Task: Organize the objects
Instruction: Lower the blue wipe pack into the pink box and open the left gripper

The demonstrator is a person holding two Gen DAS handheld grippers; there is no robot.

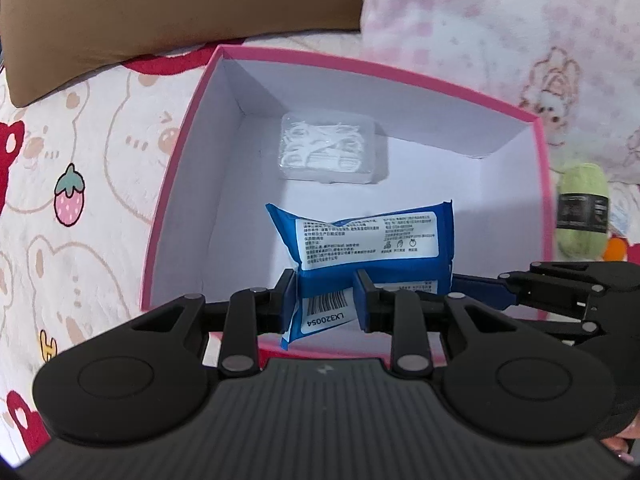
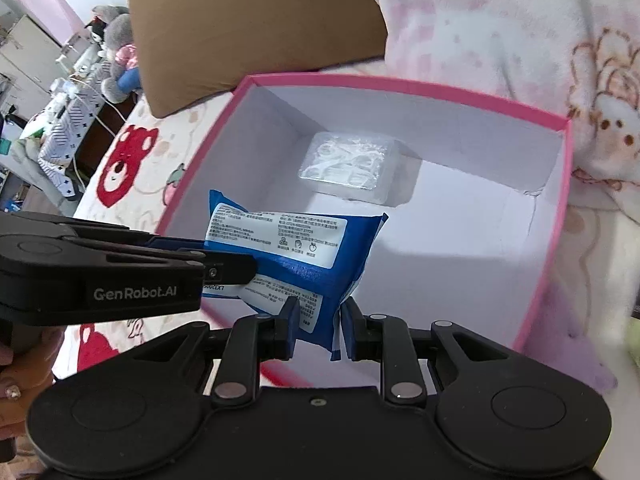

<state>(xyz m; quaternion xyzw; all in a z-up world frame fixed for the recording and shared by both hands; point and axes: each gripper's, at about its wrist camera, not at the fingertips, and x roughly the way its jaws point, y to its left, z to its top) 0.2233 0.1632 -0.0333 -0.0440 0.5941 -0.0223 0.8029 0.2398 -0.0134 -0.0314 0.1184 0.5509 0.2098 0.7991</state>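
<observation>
Far left in the left wrist view: bedsheet w/ bear + strawberry print, and a brown pillow at the top left corner. On the sheet sits the pink box, lid off, white inside.

In the box, toward its back wall, a clear plastic case of floss picks lies flat (picks visible thru the lid).

In front of it, over the near part of the box, is the blue wipes pack, white label side up, held between both tools. The left gripper is nearly closed, its pads pinching the pack's lower left end by the barcode flap. The right gripper comes in from the right edge and meets the pack's other end.

From the right wrist view the right gripper has its jaws almost fully closed, clamped on the pack's crimped end; pack hangs above the box floor, tilted. Whether its bottom touches the floor — can't tell.

Right of the box: a pale green yarn skein w/ dark band, just beside the box wall, and a pink floral blanket behind it.
</observation>
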